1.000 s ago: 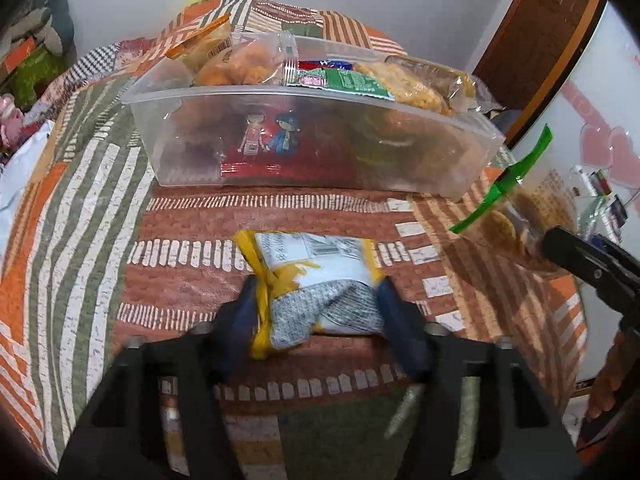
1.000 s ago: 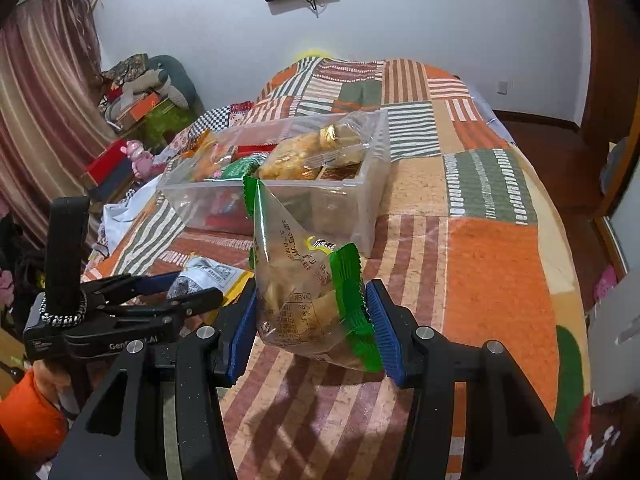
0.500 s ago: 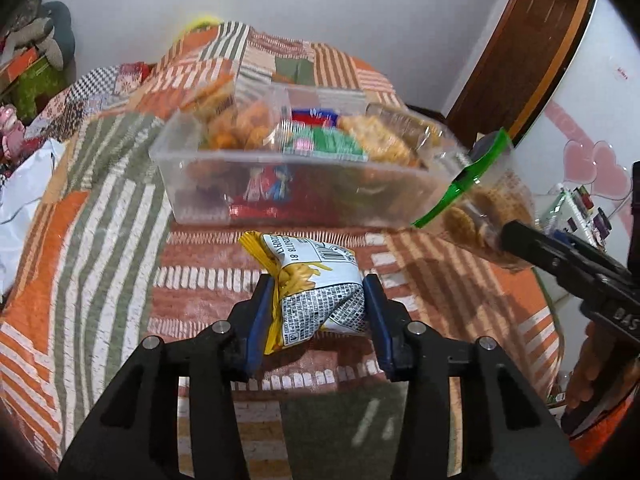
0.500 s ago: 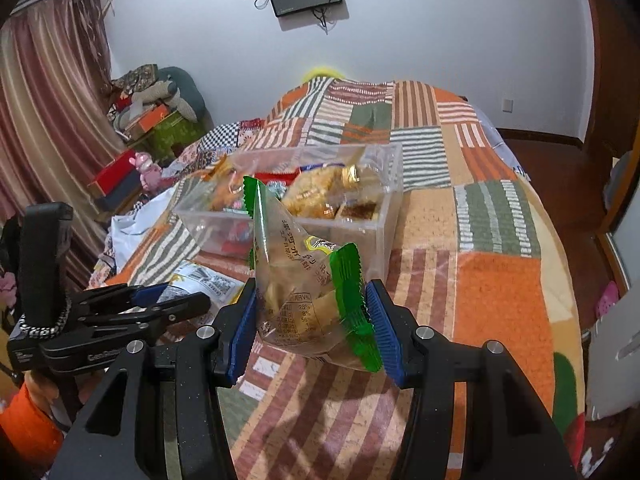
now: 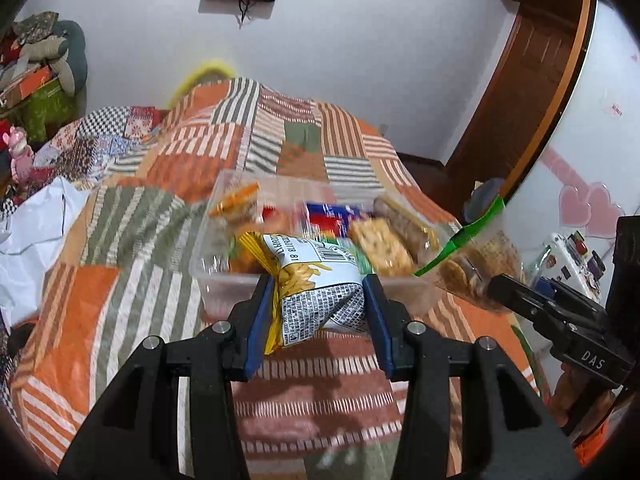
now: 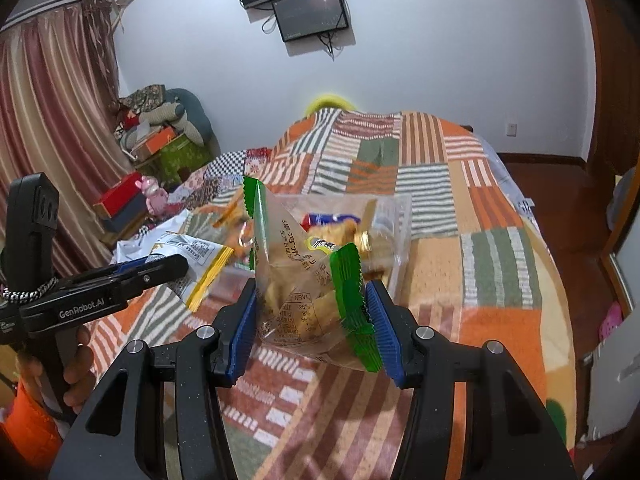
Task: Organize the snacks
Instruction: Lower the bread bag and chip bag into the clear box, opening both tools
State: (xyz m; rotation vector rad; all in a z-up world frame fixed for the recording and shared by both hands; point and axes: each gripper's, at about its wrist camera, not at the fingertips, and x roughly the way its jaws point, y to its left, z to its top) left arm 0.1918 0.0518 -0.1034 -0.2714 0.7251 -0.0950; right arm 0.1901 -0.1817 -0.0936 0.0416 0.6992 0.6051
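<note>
Above the striped quilt point(image 5: 132, 240), my left gripper point(image 5: 318, 312) pinches a yellow-and-white chip packet point(image 5: 316, 284) between its blue pads, held clear of the bed just near of the clear plastic bin point(image 5: 224, 284). Snacks already fill that bin. To the right, my right gripper point(image 6: 312, 322) is clamped on a clear cookie bag with green edges point(image 6: 304, 280), also lifted, with the bin just beyond it on the far side.
</note>
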